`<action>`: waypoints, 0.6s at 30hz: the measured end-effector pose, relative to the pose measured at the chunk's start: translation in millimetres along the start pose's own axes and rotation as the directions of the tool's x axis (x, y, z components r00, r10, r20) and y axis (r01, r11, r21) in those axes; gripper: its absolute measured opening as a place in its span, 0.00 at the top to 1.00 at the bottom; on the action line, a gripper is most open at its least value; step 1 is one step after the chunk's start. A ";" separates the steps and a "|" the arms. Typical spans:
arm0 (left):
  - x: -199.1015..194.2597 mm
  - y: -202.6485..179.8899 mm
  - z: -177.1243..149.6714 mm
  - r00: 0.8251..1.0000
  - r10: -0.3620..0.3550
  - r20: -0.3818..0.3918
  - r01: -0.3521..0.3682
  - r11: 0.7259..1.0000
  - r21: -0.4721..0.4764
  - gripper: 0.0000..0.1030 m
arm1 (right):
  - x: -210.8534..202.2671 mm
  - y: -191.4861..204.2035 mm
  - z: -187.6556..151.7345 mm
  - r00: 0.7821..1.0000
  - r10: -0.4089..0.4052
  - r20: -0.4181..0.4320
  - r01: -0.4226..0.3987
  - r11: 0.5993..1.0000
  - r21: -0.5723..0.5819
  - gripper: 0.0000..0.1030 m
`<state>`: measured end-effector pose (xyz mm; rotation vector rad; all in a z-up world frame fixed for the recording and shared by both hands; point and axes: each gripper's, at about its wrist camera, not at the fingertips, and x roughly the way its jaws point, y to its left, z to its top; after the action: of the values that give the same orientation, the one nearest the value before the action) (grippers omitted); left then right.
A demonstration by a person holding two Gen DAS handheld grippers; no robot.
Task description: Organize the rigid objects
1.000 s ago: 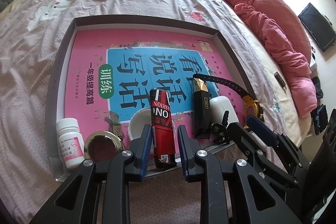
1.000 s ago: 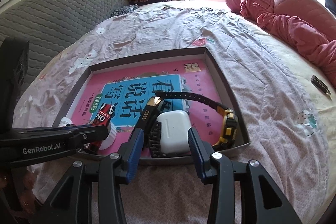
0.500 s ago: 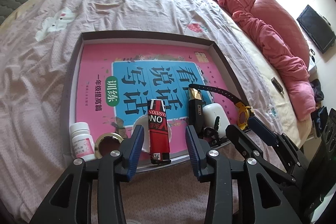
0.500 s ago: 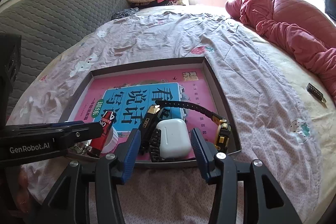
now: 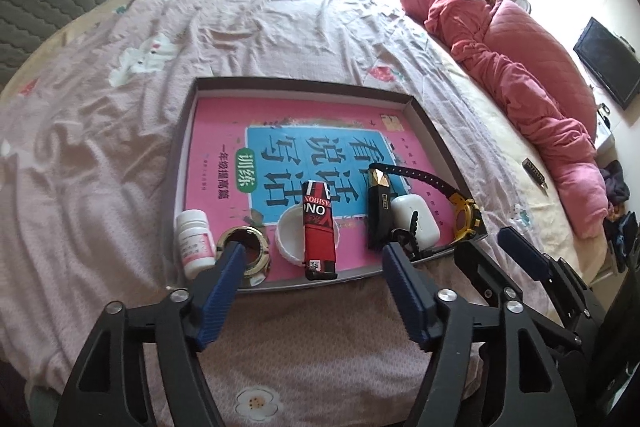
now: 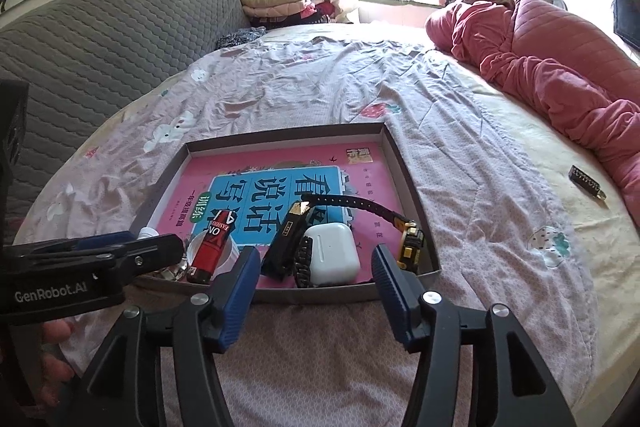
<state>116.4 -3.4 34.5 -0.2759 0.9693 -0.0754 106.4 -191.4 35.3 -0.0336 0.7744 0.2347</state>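
Note:
A shallow grey box (image 5: 434,133) (image 6: 406,169) lies on the bed with a pink book covering its floor. Along its near edge stand a white pill bottle (image 5: 193,241), a gold-rimmed round tin (image 5: 246,254), a white cap (image 5: 289,235), a red lighter (image 5: 319,235) (image 6: 212,247), a black and gold lighter (image 5: 379,209) (image 6: 289,243), a white earbud case (image 5: 416,219) (image 6: 331,259) and a yellow and black watch (image 5: 464,215) (image 6: 410,245). My left gripper (image 5: 313,265) hangs above the near edge, its jaws opening with nothing between them. My right gripper (image 6: 315,267) is likewise opening and empty.
A pink quilt (image 5: 520,67) (image 6: 560,67) is bunched along the right side of the bed. A small dark bar (image 6: 585,181) lies on the sheet to the right of the box. A grey padded headboard (image 6: 100,47) stands at the left, folded clothes (image 6: 276,3) by the window.
The left jaws let go of the red lighter, which now lies in the box, and spread wide. The right jaws widened around the earbud case. Both grippers pulled back and up from the box.

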 end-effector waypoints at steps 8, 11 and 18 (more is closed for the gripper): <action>-16.8 1.4 -9.0 0.997 0.059 0.044 -0.059 0.998 0.004 0.25 | -18.0 6.7 -5.4 1.000 -0.004 0.027 0.004 1.000 -0.015 0.39; -20.6 -0.6 -13.1 0.995 0.084 0.053 -0.085 0.996 0.017 0.25 | -21.9 8.4 -8.5 1.000 -0.007 0.030 0.008 1.000 -0.017 0.39; -26.4 -6.5 -24.8 0.991 0.116 0.061 -0.119 0.992 0.045 0.25 | -26.8 11.2 -17.8 0.999 -0.018 0.030 0.019 1.000 -0.023 0.39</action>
<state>81.4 -9.6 44.2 -0.1753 0.9229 0.0170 73.2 -187.9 41.8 -0.0591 0.7418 0.2262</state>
